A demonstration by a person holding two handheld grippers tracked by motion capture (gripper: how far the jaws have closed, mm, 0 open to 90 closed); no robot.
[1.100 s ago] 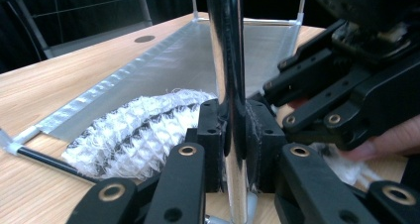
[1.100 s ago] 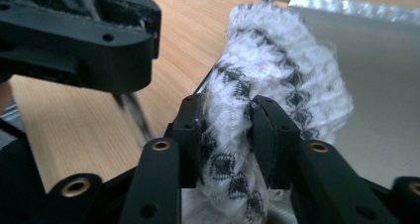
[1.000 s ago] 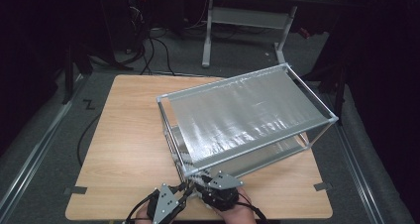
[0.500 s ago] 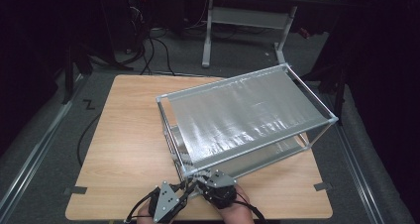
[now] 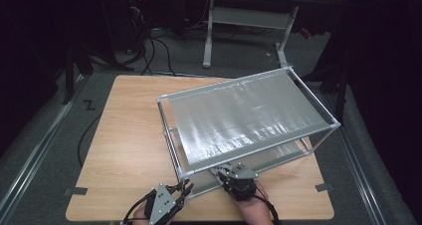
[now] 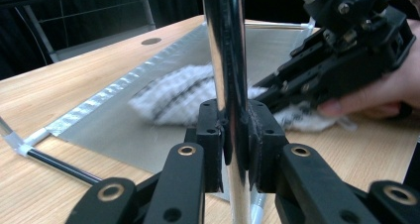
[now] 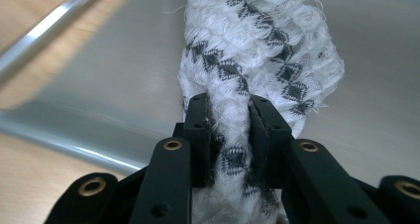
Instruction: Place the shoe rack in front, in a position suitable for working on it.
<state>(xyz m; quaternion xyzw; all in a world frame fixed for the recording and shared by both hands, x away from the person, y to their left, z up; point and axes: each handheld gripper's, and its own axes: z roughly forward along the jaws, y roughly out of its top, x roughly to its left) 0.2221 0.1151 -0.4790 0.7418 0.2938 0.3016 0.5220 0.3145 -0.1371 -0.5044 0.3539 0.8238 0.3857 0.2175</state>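
The left gripper [image 6: 233,149] clamps the near-left post [image 6: 225,60] of the rack [image 5: 249,113]. The right gripper [image 7: 229,135] pinches the cloth [image 7: 257,50] over the lower shelf [image 7: 124,80]; press flat and wipe slowly across it.

Left tongs [image 5: 185,187] clamped shut, right tongs [image 5: 217,171] just closing, pinched tight

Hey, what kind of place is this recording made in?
Probably a lab or workshop set up for recording, not a home. A plain wooden table stands on grey carpet in a darkened room, loose cables trail across the floor behind it, and a metal-legged workbench stands at the back.
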